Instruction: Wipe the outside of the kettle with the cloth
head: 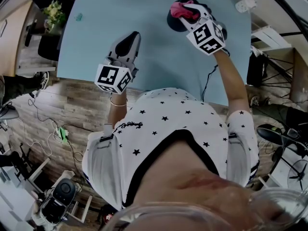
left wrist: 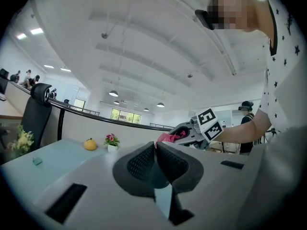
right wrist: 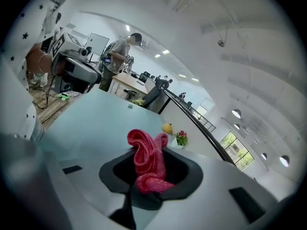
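Holding a crumpled pink-red woven cloth (right wrist: 146, 163) clamped in the right tool (head: 187, 13), ready for wiping
It hangs upper right over the pale blue desk (head: 144, 8); the left tool (head: 130, 40), jaws together and empty, waits lower left; no kettle is visible.

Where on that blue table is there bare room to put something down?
The table is bare between the left gripper and the small teal object, and in the middle between the grippers. It is tighter at the far right, where the right gripper holds the cloth near a white object.
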Demonstrator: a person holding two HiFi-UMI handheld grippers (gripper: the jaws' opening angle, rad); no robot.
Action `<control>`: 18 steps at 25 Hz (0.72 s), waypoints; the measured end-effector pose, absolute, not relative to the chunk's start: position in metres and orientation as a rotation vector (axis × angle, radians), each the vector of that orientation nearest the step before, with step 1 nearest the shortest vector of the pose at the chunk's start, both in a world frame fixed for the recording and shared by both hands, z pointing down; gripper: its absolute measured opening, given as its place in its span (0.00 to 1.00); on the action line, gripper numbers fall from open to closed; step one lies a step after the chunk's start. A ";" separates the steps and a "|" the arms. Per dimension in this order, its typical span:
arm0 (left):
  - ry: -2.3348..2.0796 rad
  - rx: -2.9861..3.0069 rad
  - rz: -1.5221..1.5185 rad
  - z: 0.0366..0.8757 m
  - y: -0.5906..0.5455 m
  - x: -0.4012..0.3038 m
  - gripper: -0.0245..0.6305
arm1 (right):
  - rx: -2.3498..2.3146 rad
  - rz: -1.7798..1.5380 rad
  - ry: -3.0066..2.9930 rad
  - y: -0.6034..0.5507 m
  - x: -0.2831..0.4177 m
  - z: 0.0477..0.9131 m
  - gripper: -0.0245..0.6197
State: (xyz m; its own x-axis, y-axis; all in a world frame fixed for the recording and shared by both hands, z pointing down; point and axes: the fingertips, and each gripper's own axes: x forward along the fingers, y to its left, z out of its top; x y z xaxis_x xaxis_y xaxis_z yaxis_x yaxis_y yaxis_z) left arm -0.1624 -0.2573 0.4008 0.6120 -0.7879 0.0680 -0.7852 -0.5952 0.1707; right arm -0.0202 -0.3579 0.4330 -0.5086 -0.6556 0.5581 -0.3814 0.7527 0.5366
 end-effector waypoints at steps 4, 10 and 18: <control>-1.317 2.654 -0.011 0.399 -0.254 -0.160 0.10 | 0.745 -0.449 -2.179 -0.342 -0.024 0.439 0.21; -1.325 2.662 0.001 0.394 -0.252 -0.160 0.10 | 0.683 -0.405 -2.180 -0.325 -0.026 0.460 0.21; -1.350 2.659 0.011 0.391 -0.250 -0.159 0.10 | 0.748 -0.413 -2.305 -0.328 -0.016 0.417 0.21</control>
State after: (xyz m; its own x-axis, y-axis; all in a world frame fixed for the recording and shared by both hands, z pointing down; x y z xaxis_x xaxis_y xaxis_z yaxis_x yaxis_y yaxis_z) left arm -0.1587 -0.2503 0.3906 0.5927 -0.8016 0.0785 -0.8027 -0.5800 0.1387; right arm -0.0163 -0.3276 0.4168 -0.6115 -0.6125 0.5009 -0.4004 0.7856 0.4718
